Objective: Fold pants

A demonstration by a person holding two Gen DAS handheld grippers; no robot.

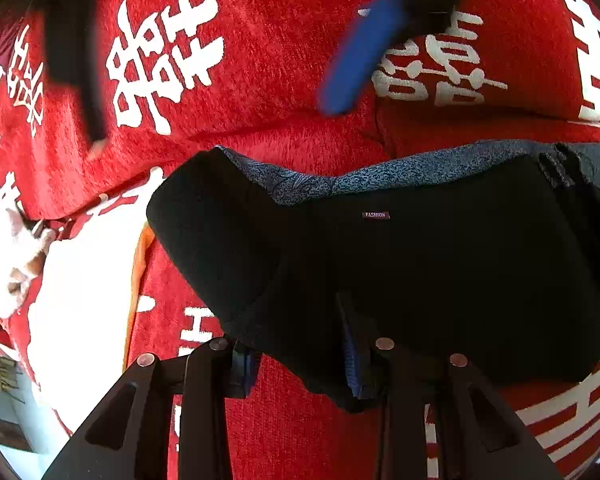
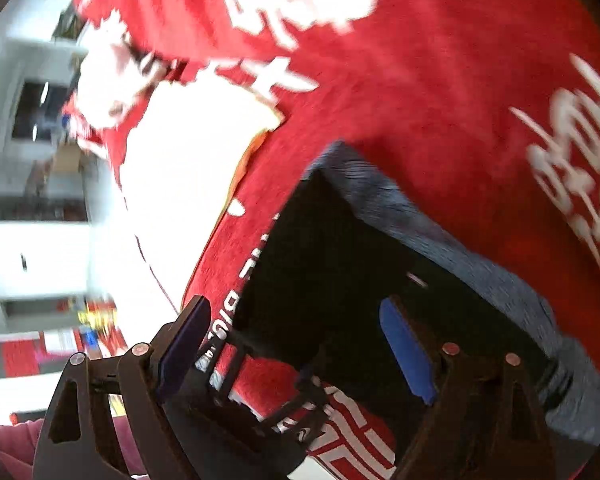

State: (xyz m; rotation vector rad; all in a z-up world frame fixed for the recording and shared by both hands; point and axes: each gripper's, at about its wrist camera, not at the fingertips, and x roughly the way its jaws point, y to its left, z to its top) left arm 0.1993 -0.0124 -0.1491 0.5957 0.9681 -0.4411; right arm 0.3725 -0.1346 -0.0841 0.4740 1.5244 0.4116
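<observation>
Red plush cloth (image 1: 284, 52) printed with large white Chinese characters covers the whole work surface, and at its far left a bright white patch (image 1: 80, 292) with an orange edge lies overexposed. My black pants (image 1: 400, 264) lie folded on this cloth, the waistband turned back so the blue-grey patterned lining (image 1: 340, 182) shows along the upper edge; a small dark label reading "FASHION" (image 1: 375, 215) is sewn just below that lining. My left claw (image 1: 300, 354) sits at the near hem of the pants with its fingers spread apart, one blue pad pressed against the fabric edge and the other out on the red cloth, so it is released rather than pinching. My right claw (image 2: 300, 344) is also spread wide, its blue pads (image 2: 406, 354) well apart, hanging over the black fabric (image 2: 332, 264) without gripping it; seen from the left wrist it appears above the cloth as a blurred blue finger (image 1: 356, 52). Beneath it some white lettering on the red cloth is too smeared to read. Beyond the cloth's edge, white cabinets (image 2: 32, 256) show in blur.
</observation>
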